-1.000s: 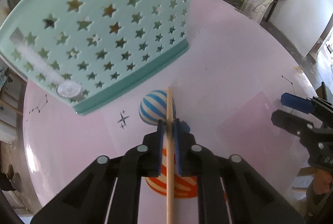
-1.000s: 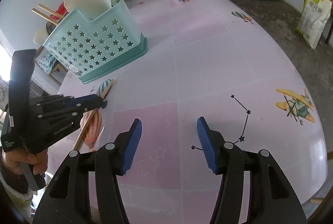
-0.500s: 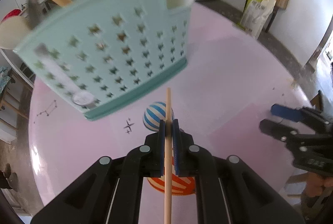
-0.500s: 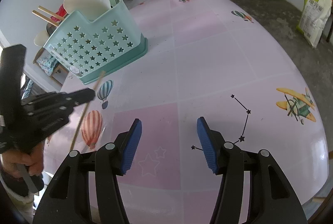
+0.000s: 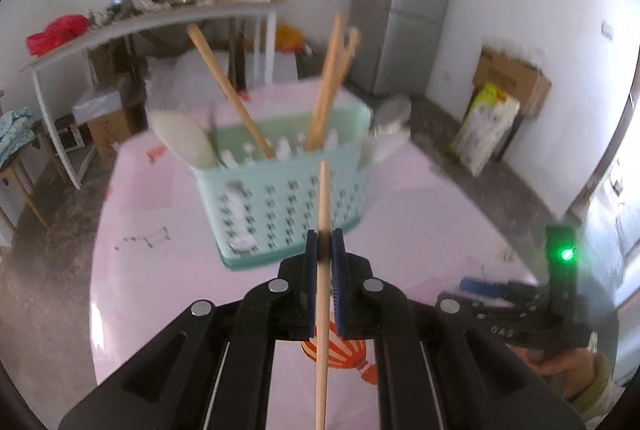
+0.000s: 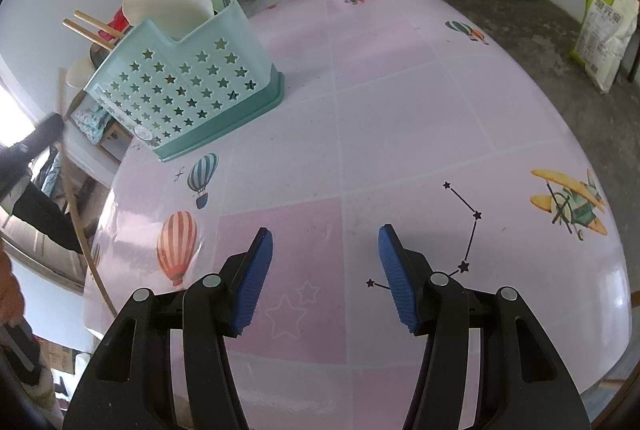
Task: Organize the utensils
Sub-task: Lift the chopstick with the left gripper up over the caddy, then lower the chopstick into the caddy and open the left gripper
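My left gripper (image 5: 325, 254) is shut on a wooden chopstick (image 5: 322, 214), held well above the pink table and pointing at the teal star-holed utensil basket (image 5: 280, 206). The basket holds several chopsticks (image 5: 328, 86), white spoons (image 5: 180, 138) and a metal utensil. In the right wrist view the basket (image 6: 188, 90) stands at the far left, and the held chopstick (image 6: 76, 214) and left gripper show at the left edge. My right gripper (image 6: 326, 274) is open and empty, low over the table's near part.
The round pink table (image 6: 400, 110) has printed balloons, a plane and stars. Around it are a grey shelf table (image 5: 140, 26) with clutter, a fridge (image 5: 404, 6), a cardboard box and a sack (image 5: 486, 126) on the floor.
My left gripper has lifted and tilted up with the chopstick, moving back from the basket, so the basket's open top now shows. The right gripper has not moved.
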### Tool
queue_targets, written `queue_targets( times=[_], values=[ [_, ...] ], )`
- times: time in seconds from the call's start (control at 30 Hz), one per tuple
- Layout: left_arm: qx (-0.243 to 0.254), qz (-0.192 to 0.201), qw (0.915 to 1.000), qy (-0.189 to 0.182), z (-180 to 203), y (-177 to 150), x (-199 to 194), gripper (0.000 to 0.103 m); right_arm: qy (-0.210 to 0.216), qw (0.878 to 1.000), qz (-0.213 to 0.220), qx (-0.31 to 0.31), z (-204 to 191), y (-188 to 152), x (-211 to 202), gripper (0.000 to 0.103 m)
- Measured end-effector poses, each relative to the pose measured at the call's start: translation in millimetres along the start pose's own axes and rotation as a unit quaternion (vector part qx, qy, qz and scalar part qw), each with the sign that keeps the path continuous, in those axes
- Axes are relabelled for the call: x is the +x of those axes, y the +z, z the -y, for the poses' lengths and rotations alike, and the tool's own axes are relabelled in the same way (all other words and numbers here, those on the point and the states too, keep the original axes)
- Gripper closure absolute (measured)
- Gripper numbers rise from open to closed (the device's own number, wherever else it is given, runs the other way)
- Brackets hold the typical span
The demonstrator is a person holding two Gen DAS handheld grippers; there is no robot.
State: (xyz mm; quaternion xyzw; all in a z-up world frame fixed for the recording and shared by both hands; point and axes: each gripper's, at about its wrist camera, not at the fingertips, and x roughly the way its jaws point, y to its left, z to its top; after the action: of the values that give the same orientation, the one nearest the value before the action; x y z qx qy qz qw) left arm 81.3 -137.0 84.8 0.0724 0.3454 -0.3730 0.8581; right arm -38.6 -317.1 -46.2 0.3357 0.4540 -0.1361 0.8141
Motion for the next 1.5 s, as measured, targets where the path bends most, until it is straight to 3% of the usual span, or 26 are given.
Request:
queue_targets(
  times=[0.33, 0.57, 0.7, 0.83, 0.97, 1.23, 1.37, 1.5],
  values=[
    [-0.04, 0.13, 0.9905, -0.024, -13.2, 50.4, -51.1, 0.097, -0.01, 1.0, -0.003, -0.007, -3.7, 1.5, 2.3, 0.05],
    [-0.071, 0.251, 0.9651, -0.024, -28.9, 110.6, -79.5, 0.097, -0.012, 1.0, -0.003, -0.008, -3.9, 1.8, 2.2, 0.05],
    [-0.102, 0.286, 0.9527, -0.018, -41.4, 136.0, -71.3, 0.097, -0.01, 1.0, -0.003, -0.005, -3.4, 1.4, 1.7, 0.05],
    [-0.124, 0.298, 0.9465, -0.005, -49.2, 145.9, -50.4, 0.097, -0.01, 1.0, -0.006, -0.005, -2.8, 2.2, 1.7, 0.05],
    [-0.129, 0.297, 0.946, 0.012, -50.4, 138.5, -27.1, 0.097, -0.013, 1.0, -0.006, -0.003, -1.6, 4.1, 1.2, 0.05],
    [-0.127, 0.248, 0.9603, 0.014, -48.1, 100.1, 4.5, 0.096, -0.017, 1.0, -0.009, -0.008, -1.6, 6.6, 3.3, 0.05],
    [-0.109, 0.25, 0.9621, 0.014, -40.1, 80.2, -11.6, 0.072, -0.018, 1.0, -0.006, -0.006, -0.5, 7.8, 0.5, 0.05],
    [-0.075, 0.245, 0.9665, 0.017, -30.9, 59.9, -27.1, 0.058, -0.017, 1.0, 0.004, -0.007, -2.9, 9.5, -5.3, 0.05]
  ],
)
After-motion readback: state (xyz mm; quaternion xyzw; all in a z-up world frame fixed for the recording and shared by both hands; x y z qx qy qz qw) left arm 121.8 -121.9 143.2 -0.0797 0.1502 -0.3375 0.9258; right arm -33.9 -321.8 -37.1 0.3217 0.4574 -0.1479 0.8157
